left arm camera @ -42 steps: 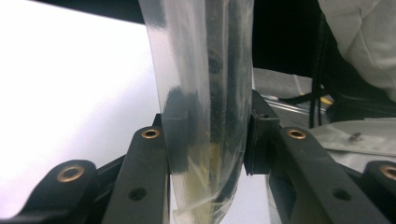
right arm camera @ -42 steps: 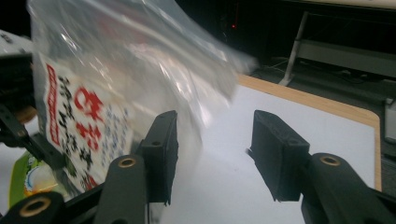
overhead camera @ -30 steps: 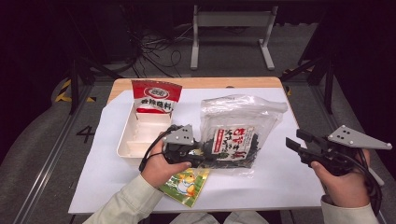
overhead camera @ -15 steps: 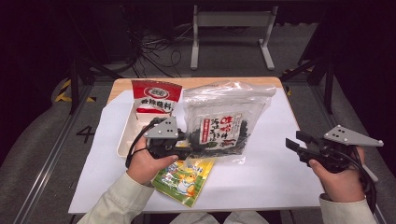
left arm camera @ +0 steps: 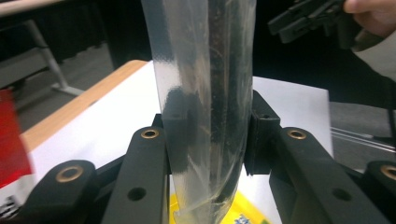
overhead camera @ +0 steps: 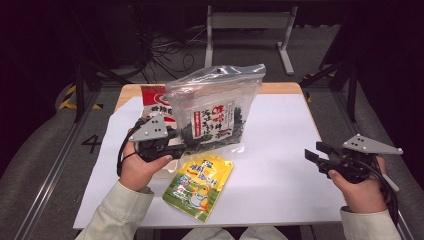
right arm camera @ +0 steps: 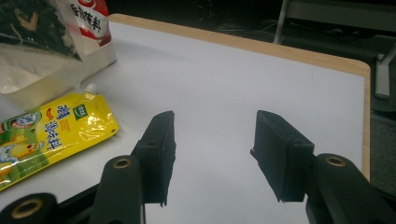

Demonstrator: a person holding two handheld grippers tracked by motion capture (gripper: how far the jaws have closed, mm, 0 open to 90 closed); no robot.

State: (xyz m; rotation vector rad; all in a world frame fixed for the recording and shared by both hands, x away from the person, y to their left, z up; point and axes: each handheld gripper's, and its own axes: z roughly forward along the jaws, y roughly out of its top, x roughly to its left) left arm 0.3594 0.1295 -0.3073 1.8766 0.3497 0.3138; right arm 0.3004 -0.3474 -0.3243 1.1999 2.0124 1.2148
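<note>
Nearest me, a yellow spouted pouch with a cartoon chick (overhead camera: 198, 186) lies flat on the white-covered desk (overhead camera: 280, 165), uncovered now that the bag above it has risen. My right fingers (overhead camera: 312, 152) hover spread and empty at the desk's right. My left fingers (left arm camera: 210, 135), clenched on the clear plastic bag of dark dried seaweed (overhead camera: 215, 112), have lifted it upright toward the white tray (right arm camera: 100, 53) beyond, so placing comes next.

Clear bag (overhead camera: 215, 112) of dark seaweed; yellow pouch (overhead camera: 200, 185); red-and-white packet (overhead camera: 152, 100)
</note>
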